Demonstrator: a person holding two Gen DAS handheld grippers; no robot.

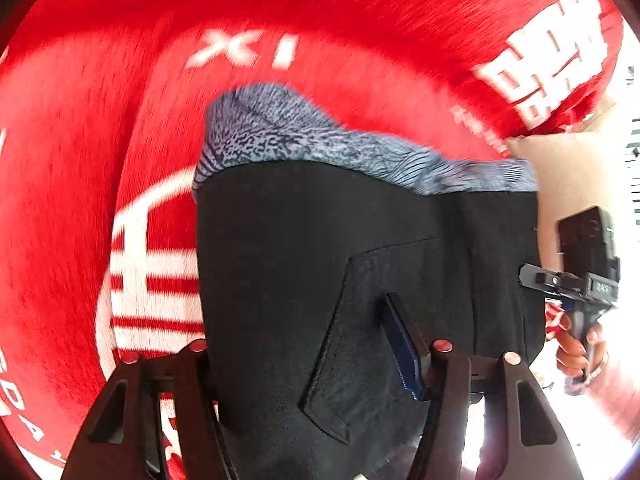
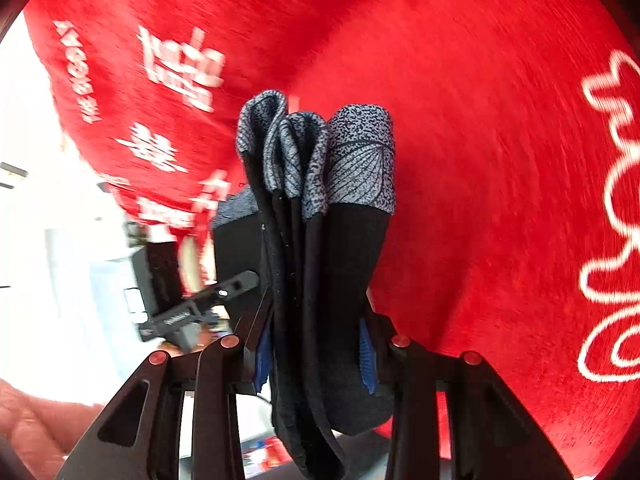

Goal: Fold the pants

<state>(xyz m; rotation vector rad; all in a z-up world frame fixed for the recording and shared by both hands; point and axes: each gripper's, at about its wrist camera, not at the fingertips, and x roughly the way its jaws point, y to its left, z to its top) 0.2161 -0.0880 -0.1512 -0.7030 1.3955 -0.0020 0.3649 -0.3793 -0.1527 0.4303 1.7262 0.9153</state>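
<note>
The black pants with a grey patterned waistband (image 2: 320,208) fill the gap between the right gripper (image 2: 316,360) fingers, bunched in thick folds, leaving no room there; the same cloth spreads broad across the left gripper (image 1: 316,356), hiding what lies beneath; the red fleece cloth with white lettering (image 1: 360,20) lies bare and unobstructed beyond the waistband and to either side; the other gripper (image 1: 576,280) and a hand (image 1: 580,344) stand close at the pants' edge
</note>
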